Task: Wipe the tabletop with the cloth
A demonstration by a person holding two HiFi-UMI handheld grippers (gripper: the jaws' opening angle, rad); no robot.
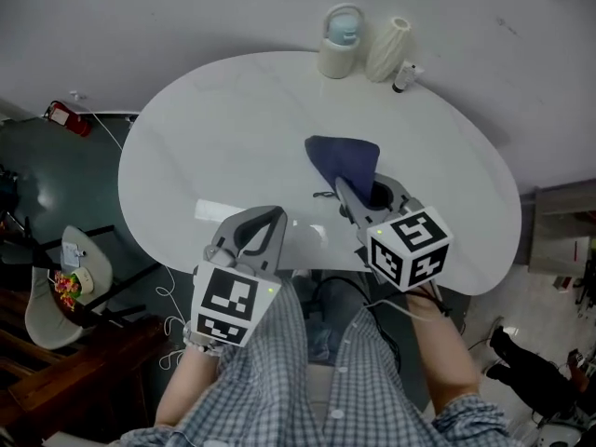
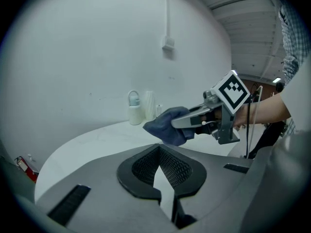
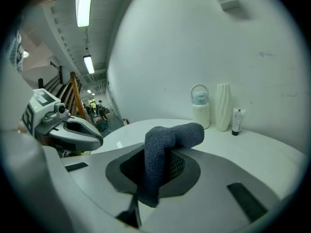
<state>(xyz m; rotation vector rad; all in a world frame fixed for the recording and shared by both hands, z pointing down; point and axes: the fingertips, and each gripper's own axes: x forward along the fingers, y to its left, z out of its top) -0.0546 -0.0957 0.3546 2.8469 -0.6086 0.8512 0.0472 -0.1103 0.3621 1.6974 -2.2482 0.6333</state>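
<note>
Beyond cloth (image 1: 343, 156) in right gripper (image 1: 358, 186), jug (image 1: 340, 43), vase (image 1: 387, 49), perhaps a tube (image 1: 405, 75)

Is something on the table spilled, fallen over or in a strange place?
Nothing stands out. The jar, ribbed vase and small tube stand upright at the far edge; the right gripper holds the dark cloth.

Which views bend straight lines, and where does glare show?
Both gripper views: fisheye, the table edge curves and corners go black. Head view: pale glare patches on the table beside the left gripper. Right gripper view: ceiling strip lights blown out white.
</note>
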